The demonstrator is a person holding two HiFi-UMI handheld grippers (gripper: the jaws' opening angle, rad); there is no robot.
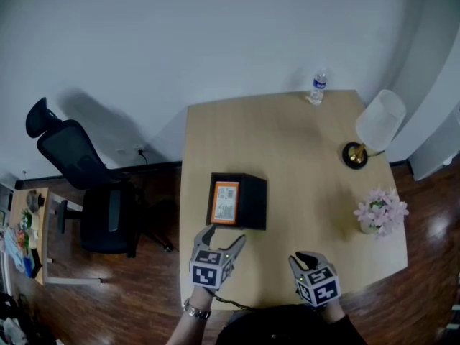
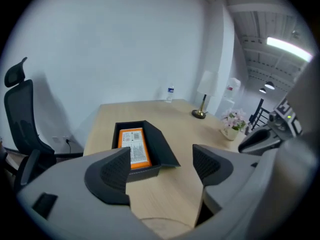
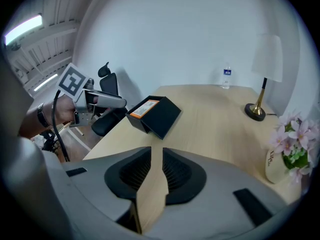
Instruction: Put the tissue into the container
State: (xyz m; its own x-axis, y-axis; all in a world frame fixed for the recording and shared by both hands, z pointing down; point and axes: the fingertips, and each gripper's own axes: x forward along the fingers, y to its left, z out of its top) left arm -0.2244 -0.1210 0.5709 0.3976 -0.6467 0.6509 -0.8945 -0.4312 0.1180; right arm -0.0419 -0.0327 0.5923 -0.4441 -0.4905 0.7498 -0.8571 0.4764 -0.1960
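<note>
Tissue pack [image 1: 226, 202] lies inside the container [image 1: 253, 201], by the bench's [image 1: 302, 149] left edge.
Its long axis runs front-to-back. The left gripper [image 1: 224, 236], jaws apart and empty, is directly before it; the right gripper [image 1: 307, 257], jaws together and empty, is farther off.

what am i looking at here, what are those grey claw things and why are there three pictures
A person holds a two-jaw gripper in each hand; there is no robot arm. The head view looks down from a camera on the person's head. The other two views come from cameras riding on the grippers, looking along the jaws. On the wooden table sit a black container with an orange tissue pack inside, a water bottle, a lamp and a pot of pink flowers. The left gripper is open, the right gripper is closed to a narrow slit, and neither holds anything.
</note>
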